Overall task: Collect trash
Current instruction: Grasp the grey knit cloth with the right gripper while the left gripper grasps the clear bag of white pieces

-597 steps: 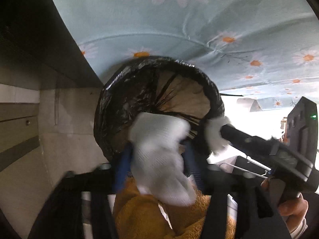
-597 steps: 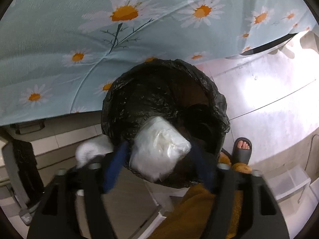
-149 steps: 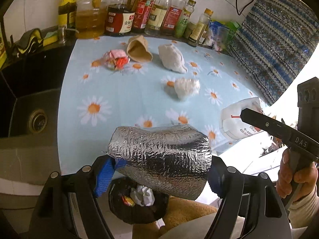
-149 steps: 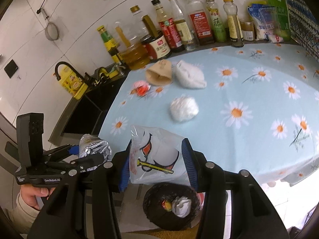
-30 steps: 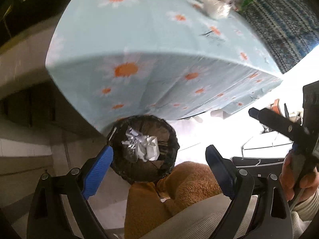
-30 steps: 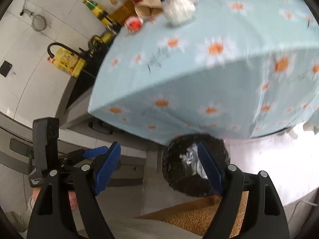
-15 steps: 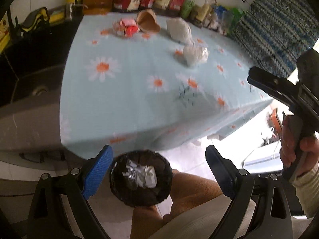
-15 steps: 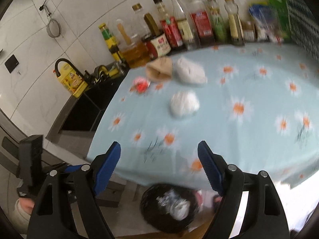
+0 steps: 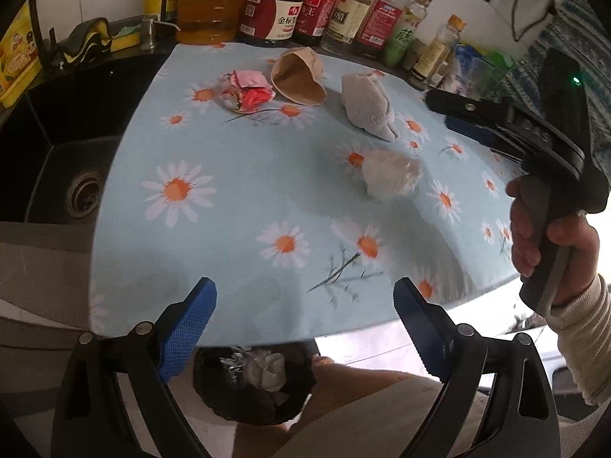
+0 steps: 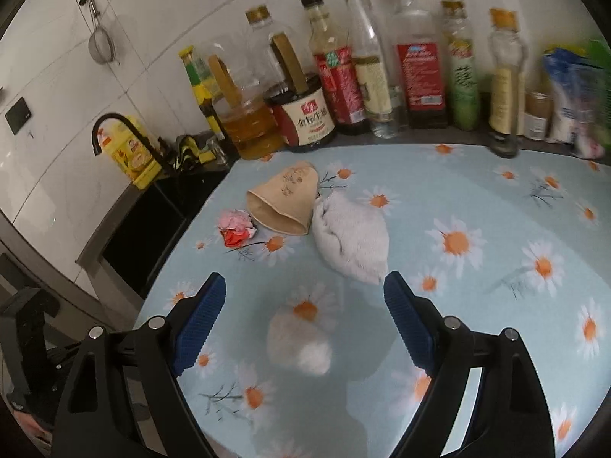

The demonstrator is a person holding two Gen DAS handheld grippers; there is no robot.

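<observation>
While both tongs (image 9: 301,299) (image 10: 305,301) gape empty, the right widening, a daisy tablecloth (image 9: 236,229) fronts bottles (image 10: 418,76).

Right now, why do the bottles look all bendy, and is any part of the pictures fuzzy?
In the right wrist view the fisheye lens bows the bottles outward, and the bags at the right edge are smeared. In the left wrist view the tablecloth curves like a dome, the clear plastic wad looks soft, and the floor by the bin glares white.
</observation>
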